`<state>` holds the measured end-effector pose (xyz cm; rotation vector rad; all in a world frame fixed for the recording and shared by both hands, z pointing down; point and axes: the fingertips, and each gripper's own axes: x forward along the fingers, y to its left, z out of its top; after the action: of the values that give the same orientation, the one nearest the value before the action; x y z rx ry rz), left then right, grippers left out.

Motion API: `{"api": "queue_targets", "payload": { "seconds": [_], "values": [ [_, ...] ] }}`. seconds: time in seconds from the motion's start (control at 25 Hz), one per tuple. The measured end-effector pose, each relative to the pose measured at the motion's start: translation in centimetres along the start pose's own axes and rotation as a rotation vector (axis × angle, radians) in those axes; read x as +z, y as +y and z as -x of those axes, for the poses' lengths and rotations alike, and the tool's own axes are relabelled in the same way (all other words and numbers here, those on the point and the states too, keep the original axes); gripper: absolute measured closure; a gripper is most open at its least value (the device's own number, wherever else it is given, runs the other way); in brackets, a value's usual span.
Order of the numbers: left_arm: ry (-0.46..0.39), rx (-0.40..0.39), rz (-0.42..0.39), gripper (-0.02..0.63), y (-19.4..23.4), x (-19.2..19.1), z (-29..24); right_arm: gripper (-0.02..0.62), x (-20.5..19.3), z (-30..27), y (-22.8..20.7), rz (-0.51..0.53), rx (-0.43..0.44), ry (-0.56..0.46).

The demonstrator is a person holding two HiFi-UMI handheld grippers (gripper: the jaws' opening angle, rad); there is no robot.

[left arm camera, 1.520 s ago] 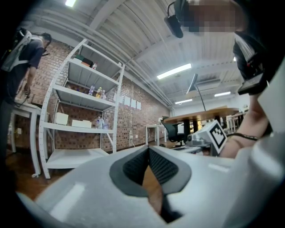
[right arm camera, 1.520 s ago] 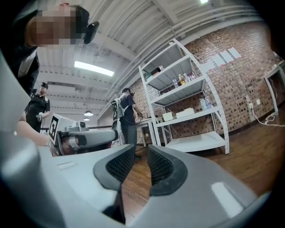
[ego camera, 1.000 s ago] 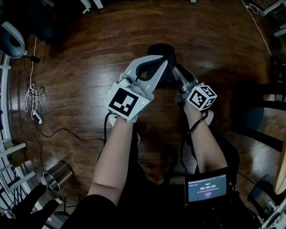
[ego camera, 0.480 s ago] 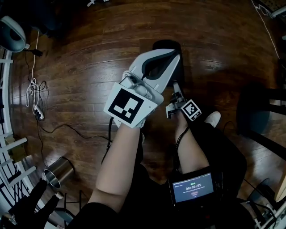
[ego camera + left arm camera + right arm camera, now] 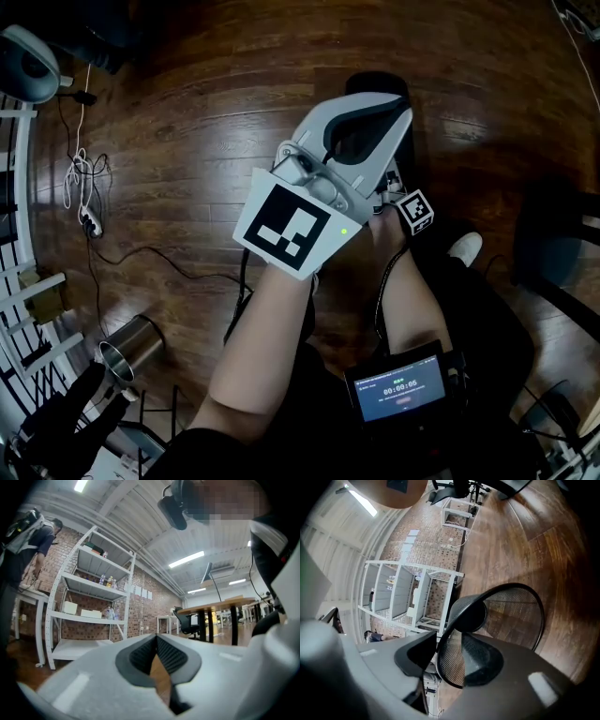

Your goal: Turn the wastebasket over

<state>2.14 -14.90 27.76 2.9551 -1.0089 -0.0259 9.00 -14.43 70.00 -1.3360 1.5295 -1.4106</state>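
**Right tool opens at the basket's rim**

The brown wood floor (image 5: 187, 112) is shiny and made of long planks. There is lots of open floor past the basket and off to the left side.

A tall white rack (image 5: 89, 602) with flat shelves stands by a red brick wall.

The wastebasket (image 5: 511, 616) sits on the floor in front of the person. It is round and black, made of thin wire mesh you can see through, with a smooth ring round its mouth. Its mouth faces the right tool. I cannot tell if it stands up or lies on its side.

The left tool (image 5: 156, 639) is white with bumpy black pads. Its tips are pressed together and it holds nothing. It hangs above the basket.

The right tool (image 5: 454, 641) is opening its jaws wide. The basket's mesh wall and rim are between them, with one jaw inside the basket and one outside.

A shiny metal cup (image 5: 131, 347) stands far off near the floor's left edge.
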Motion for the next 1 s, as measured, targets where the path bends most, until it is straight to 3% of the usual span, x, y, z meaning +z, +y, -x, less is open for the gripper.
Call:
{"api": "queue_targets", "payload": {
  "seconds": [0.16, 0.2, 0.32, 0.48, 0.84, 1.0],
  "values": [
    [0.002, 0.009, 0.001, 0.604, 0.2, -0.1, 0.2, 0.452, 1.0, -2.0, 0.3, -0.014, 0.028, -0.023],
    [0.004, 0.012, 0.004, 0.604, 0.5, -0.1, 0.3, 0.501, 1.2, -2.5, 0.2, -0.015, 0.025, -0.033],
    [-0.007, 0.011, 0.023, 0.604, 1.1, 0.0, 0.8, 0.558, 2.1, -3.1, -0.2, -0.045, -0.006, -0.078],
    [0.009, 0.035, 0.042, 0.604, 2.0, -0.5, 1.4, 0.580, 2.4, -3.2, 0.8, -0.035, 0.009, -0.057],
    [-0.027, 0.067, 0.066, 0.604, 2.5, 0.0, 1.2, 0.584, 4.4, -3.1, 4.2, 0.405, -0.088, 0.232],
    [-0.041, 0.076, 0.082, 0.604, 3.0, 0.2, 1.2, 0.583, 5.3, -3.0, 5.5, 0.726, -0.140, 0.466]
  ]
}}
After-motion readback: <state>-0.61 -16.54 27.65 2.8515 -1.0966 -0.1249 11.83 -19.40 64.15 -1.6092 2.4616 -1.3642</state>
